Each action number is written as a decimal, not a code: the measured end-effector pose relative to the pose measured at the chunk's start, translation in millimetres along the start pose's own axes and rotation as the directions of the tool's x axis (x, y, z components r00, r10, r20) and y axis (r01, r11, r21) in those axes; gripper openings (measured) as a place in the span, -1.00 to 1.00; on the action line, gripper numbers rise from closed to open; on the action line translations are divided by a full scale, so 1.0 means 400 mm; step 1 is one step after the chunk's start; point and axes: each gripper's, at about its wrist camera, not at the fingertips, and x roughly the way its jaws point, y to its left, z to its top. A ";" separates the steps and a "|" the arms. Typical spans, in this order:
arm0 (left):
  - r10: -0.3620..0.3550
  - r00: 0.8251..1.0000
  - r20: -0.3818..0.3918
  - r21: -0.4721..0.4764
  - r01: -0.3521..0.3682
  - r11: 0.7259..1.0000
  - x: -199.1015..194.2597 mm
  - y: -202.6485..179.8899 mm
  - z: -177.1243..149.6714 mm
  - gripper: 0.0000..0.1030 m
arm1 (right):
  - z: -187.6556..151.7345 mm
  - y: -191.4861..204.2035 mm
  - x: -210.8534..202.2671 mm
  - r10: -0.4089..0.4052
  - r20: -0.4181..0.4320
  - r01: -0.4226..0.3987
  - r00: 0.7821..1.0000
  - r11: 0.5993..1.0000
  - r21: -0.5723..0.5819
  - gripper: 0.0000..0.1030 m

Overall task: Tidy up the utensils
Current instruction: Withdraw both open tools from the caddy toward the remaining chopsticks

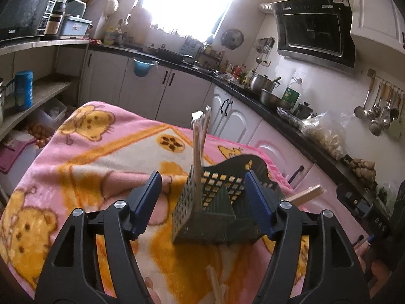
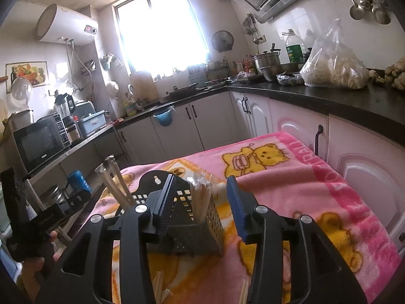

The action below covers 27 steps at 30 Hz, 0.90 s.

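Observation:
A black perforated utensil holder stands on the pink blanket. My left gripper is open and straddles the holder: its right pad lies close to the holder's side and its left pad stands well clear. Wrapped chopsticks rise upright from the holder. In the right wrist view my right gripper is also open around the holder, which carries one chopstick bundle on the right and another, leaning left. Loose chopsticks lie on the blanket under the grippers.
A hand holds the left gripper body at the table's left edge. White cabinets under a black counter run close along the right. Shelves with a blue can and a microwave stand on the left.

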 end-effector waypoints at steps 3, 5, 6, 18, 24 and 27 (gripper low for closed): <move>-0.005 1.000 -0.010 -0.001 0.005 1.000 -0.010 -0.002 -0.017 0.18 | -0.012 0.002 -0.018 0.002 -0.008 -0.002 1.000 1.000 -0.005 -0.18; -0.008 1.000 -0.016 0.004 0.009 1.000 -0.018 -0.007 -0.027 0.18 | -0.025 0.001 -0.030 0.004 -0.015 -0.004 1.000 1.000 -0.005 -0.18; -0.009 1.000 -0.017 0.007 0.009 1.000 -0.020 -0.008 -0.030 0.20 | -0.030 0.002 -0.034 0.003 -0.020 -0.004 1.000 1.000 -0.007 -0.18; -0.035 0.999 -0.035 0.024 0.036 0.999 -0.065 -0.027 -0.081 0.54 | -0.096 0.008 -0.097 -0.008 -0.059 0.005 0.998 0.999 -0.049 -0.08; -0.043 0.997 -0.059 0.029 0.045 0.999 -0.080 -0.027 -0.109 0.65 | -0.119 0.013 -0.123 -0.017 -0.072 0.012 0.997 0.997 -0.073 -0.01; -0.041 0.997 -0.069 0.031 0.044 0.999 -0.085 -0.029 -0.122 0.65 | -0.137 0.014 -0.132 -0.016 -0.083 0.009 0.996 0.997 -0.079 -0.01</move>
